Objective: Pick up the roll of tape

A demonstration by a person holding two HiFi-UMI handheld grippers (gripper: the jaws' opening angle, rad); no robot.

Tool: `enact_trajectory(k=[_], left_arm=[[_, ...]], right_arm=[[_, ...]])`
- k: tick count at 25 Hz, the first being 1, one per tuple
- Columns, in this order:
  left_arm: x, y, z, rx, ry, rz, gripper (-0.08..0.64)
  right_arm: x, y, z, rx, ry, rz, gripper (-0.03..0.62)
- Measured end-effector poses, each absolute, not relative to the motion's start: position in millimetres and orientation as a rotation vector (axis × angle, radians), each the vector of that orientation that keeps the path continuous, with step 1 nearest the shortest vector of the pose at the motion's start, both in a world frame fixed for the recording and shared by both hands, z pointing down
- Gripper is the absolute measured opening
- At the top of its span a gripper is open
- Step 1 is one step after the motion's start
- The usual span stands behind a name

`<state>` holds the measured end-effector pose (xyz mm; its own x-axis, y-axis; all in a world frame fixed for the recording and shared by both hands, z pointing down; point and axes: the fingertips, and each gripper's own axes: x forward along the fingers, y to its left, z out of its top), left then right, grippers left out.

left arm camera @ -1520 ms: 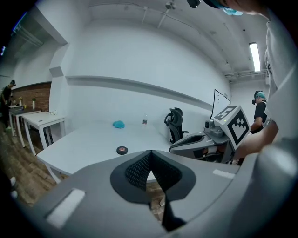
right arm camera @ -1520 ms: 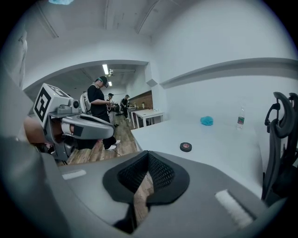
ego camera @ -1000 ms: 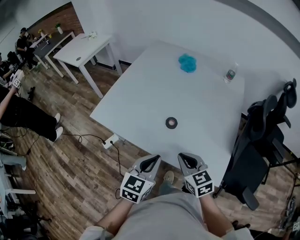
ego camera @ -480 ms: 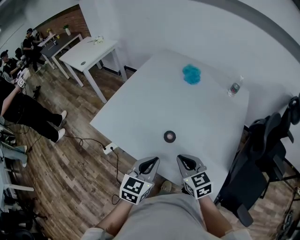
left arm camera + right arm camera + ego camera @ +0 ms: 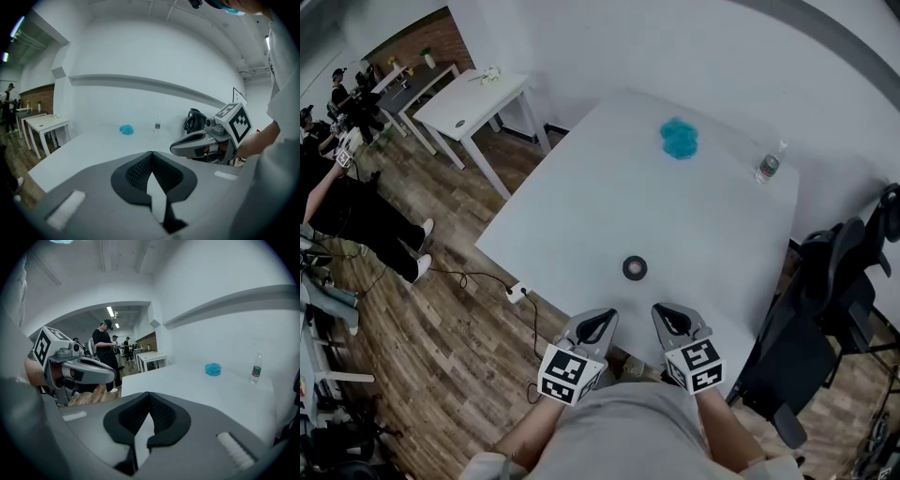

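The left gripper [image 5: 596,325] hovers at the near edge of the white table [image 5: 581,216], jaws closed on nothing. The roll of tape [image 5: 635,268] lies flat on the table just ahead. The right gripper [image 5: 674,322] is likewise closed and empty.

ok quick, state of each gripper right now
Left gripper: jaws shut, holding nothing.
Right gripper: jaws shut, holding nothing.
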<state>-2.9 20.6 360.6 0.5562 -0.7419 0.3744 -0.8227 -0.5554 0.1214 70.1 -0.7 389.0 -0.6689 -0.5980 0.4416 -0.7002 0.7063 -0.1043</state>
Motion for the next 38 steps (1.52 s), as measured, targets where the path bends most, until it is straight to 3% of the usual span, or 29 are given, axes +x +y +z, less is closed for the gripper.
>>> enact_trajectory(k=[38], left_arm=[[-23.6,-81.2,405.3,2.521,-1.037,0.509,0.019]], right_arm=[[57.5,-85.6,433.2,1.107,-2.372,0.498,0.008]])
